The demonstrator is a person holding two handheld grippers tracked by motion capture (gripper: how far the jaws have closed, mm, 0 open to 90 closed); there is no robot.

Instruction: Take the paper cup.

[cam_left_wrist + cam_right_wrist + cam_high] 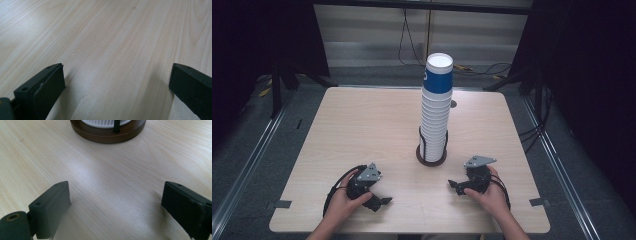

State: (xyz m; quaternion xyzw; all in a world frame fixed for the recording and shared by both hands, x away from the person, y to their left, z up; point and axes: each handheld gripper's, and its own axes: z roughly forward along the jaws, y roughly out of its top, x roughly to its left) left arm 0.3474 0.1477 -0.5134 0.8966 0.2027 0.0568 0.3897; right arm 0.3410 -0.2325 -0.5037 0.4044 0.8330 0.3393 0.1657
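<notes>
A tall stack of white paper cups (435,120), the top one banded in blue (438,80), stands in a round dark-brown holder (431,158) with thin black uprights at the table's middle. The holder's base (107,132) lies just ahead of my right gripper (115,202), whose jaws stand wide apart with bare wood between them. In the high view my right gripper (457,187) rests on the table front right of the stack. My left gripper (379,204) rests front left, open and holding nothing; its jaws (117,85) frame bare tabletop.
The light wooden table (362,125) has rounded corners and tape tabs at its front edges. A small dark disc (453,104) lies behind the stack. Grey floor, metal rails and cables surround the table, with dark curtains at both sides.
</notes>
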